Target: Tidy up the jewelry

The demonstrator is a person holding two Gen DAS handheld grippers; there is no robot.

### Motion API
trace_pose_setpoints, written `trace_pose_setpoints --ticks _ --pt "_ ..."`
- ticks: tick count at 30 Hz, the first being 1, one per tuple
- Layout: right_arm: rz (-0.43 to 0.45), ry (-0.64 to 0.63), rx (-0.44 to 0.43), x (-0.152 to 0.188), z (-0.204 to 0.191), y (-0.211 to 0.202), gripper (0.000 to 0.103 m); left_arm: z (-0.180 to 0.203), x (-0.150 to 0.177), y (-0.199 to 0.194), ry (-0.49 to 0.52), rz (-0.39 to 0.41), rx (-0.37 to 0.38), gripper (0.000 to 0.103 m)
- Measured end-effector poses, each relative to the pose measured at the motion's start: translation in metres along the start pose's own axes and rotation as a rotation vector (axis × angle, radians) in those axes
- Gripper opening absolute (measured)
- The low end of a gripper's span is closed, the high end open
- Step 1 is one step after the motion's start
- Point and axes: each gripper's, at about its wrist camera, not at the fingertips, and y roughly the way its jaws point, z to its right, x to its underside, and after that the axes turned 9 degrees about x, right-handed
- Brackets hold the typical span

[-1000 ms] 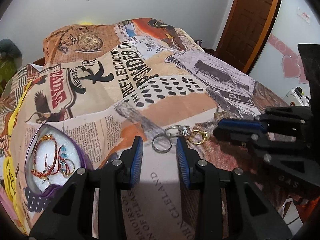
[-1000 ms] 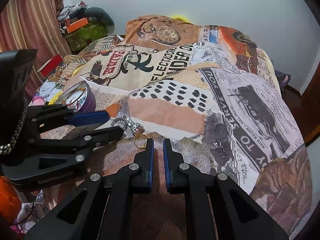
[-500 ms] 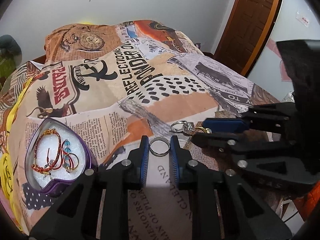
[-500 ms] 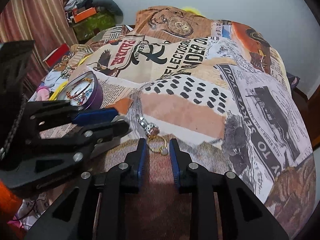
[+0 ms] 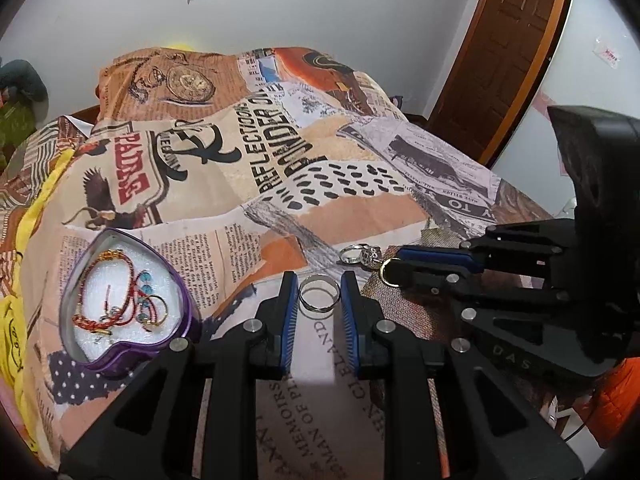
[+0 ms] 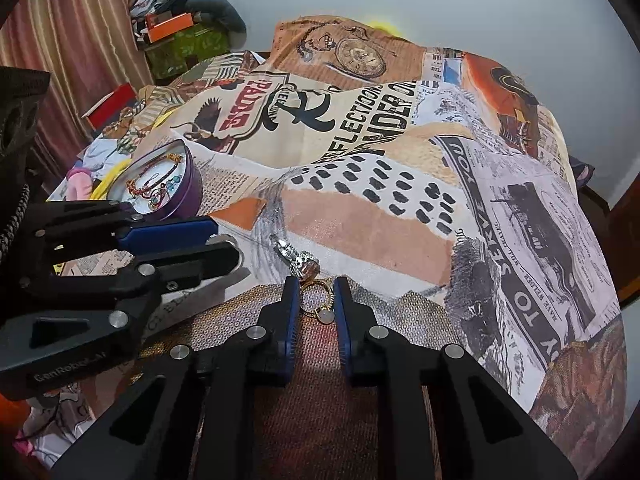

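Note:
A plain silver ring [image 5: 319, 297] lies on the bedspread between the fingers of my left gripper [image 5: 319, 300], whose jaws stand just beside it on either side. A gold ring with a pale stone [image 6: 318, 305] lies between the fingers of my right gripper [image 6: 316, 304], close on both sides. It shows partly in the left wrist view [image 5: 385, 269]. Two more silver rings [image 5: 362, 255] lie just beyond. A purple heart-shaped tin [image 5: 120, 300] with bracelets and rings sits at the left; it also shows in the right wrist view [image 6: 166, 186].
A patchwork newspaper-print bedspread [image 5: 240, 168] covers the bed. A brown door [image 5: 504, 48] stands at the right. Curtains and piled boxes [image 6: 168, 28] stand at the far left of the bed in the right wrist view.
Both grippers moved forward around their rings. My left gripper narrowed around the silver ring. My right gripper, shut a second ago, opened and now brackets the gold ring.

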Motion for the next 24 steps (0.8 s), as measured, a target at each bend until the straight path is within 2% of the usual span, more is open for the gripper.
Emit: trace_pose_setpoints --ticks 13,24 --pt "0.066 0.016 -0.004 -0.011 -0.009 -0.027 0.008 -0.009 -0.004 -0.045 -0.021 0.1 -0.038 0.02" --pt "0.147 0.015 -0.075 -0.041 -0.04 -0.039 0.008 -0.037 0.001 -0.085 -0.051 0.168 -0.116 0.02"
